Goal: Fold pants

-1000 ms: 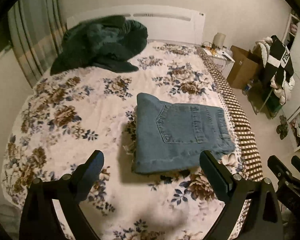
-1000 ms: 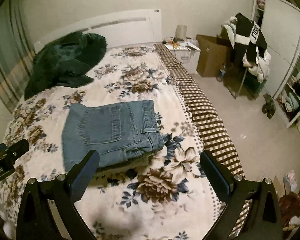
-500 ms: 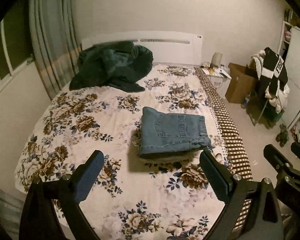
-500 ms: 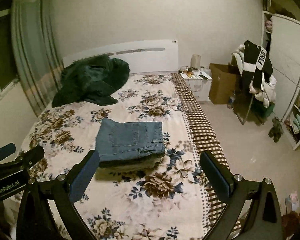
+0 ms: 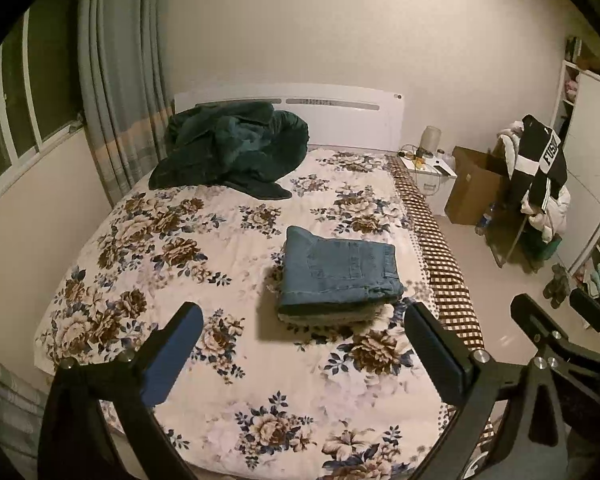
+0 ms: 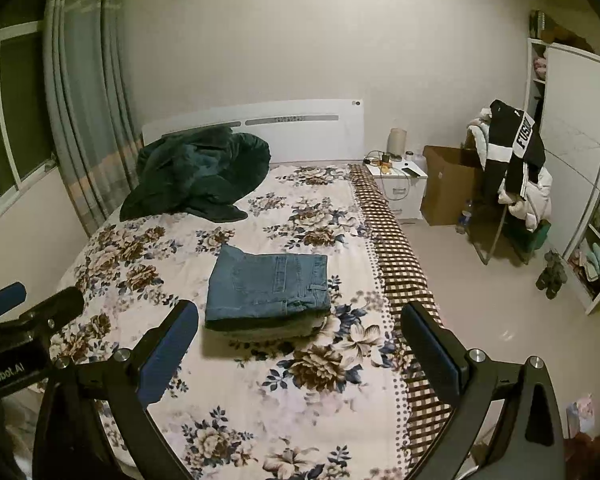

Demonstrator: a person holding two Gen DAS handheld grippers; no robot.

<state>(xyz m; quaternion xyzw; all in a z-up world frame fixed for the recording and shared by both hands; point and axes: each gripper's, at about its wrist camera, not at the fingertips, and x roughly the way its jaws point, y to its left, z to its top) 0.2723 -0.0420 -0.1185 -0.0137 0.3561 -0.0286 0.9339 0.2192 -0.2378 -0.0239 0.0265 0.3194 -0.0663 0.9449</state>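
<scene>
Two sets of tongs, left gripper (image 5: 300,344) and right gripper (image 6: 300,340), hung spread wide and empty above the bed (image 5: 148,248), well apart from the jeans (image 5: 340,276). The jeans lay folded in a thick square near the bed's right edge, ahead of both. Denim looked heavy, limp and unslippery; best pinched through the stacked layers at a corner.

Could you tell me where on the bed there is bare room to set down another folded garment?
Bare floral bedspread lies left of the folded blue denim pants, up to the window-side edge, and in front of them toward the open left gripper and right gripper. The head end is crowded by the rumpled dark green blanket.
</scene>
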